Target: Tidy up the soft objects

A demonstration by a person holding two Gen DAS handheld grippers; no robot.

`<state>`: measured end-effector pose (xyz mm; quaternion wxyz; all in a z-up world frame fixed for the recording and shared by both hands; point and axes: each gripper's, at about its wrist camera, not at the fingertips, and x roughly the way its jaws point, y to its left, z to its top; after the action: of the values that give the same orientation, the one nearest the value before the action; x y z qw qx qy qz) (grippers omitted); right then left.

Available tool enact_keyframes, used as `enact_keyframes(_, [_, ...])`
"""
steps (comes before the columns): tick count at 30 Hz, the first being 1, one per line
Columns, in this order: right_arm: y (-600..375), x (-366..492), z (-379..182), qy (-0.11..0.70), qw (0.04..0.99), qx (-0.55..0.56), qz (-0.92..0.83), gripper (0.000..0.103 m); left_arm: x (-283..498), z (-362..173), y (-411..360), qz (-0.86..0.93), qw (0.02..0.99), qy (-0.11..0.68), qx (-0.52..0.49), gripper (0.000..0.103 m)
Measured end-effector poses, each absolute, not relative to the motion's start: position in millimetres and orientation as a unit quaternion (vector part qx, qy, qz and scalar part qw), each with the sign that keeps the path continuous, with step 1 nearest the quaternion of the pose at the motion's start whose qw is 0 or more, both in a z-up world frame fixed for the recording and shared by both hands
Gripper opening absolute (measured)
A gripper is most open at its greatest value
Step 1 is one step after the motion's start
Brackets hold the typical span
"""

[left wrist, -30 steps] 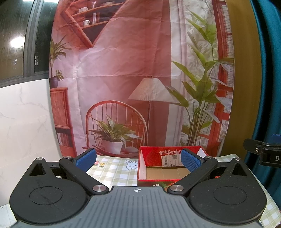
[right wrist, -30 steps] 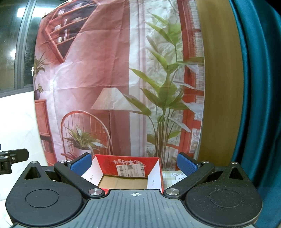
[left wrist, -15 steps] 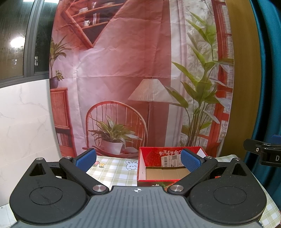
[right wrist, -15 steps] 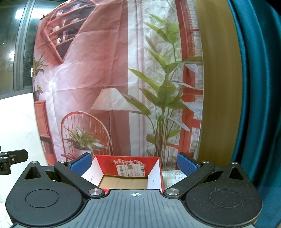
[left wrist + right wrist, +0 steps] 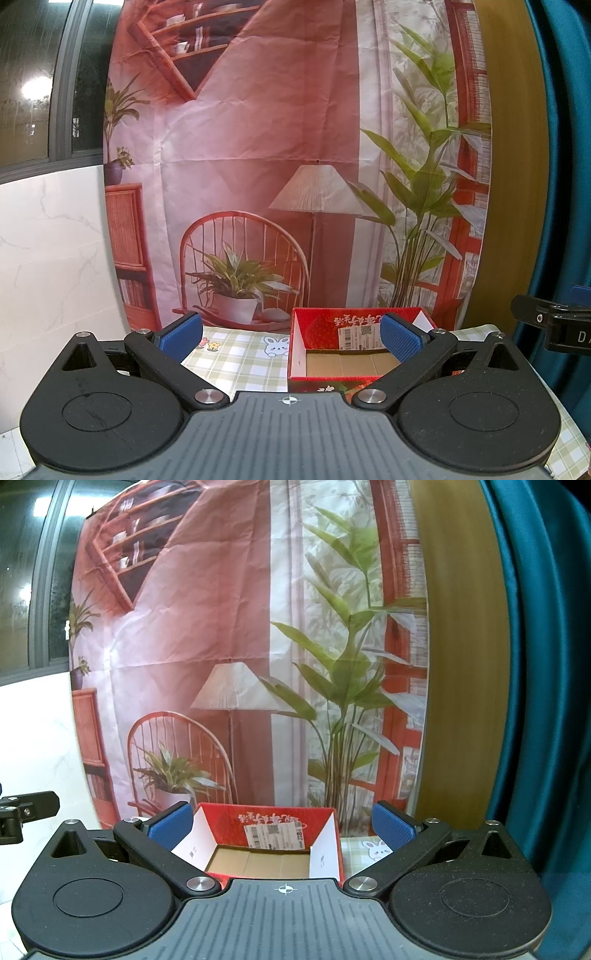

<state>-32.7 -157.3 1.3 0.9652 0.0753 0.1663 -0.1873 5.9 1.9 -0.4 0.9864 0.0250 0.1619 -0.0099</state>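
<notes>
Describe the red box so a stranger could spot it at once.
Find the printed backdrop of a lamp and wicker chair. On the checked tablecloth before it sits the red box, open-topped, brown cardboard floor, empty. Only it carries a white barcode label inside its far wall.

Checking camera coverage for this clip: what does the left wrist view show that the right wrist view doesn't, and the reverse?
Left only: a wide stretch of checked tablecloth left of the box, with flower prints, and the right gripper's tip at the right edge.

Right only: both white side flaps of the box and the left gripper's tip at the left edge.

Both: the empty red box with its label, a bunny print, the printed backdrop, the teal curtain, and open fingers holding nothing.
</notes>
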Motion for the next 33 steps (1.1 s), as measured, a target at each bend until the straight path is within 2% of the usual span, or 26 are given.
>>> enact_keyframes(24, [-158, -34, 2, 0.166, 0.966, 0.076, -0.184, 0.103, 11, -8, 4, -0.031, 0.984, 0.177, 0.010, 0.103])
enact_keyframes(33, [-163, -35, -40, 0.149, 0.972, 0.113, -0.142, 0.103, 24, -44, 4, -0.018, 0.980, 0.197, 0.026, 0.103])
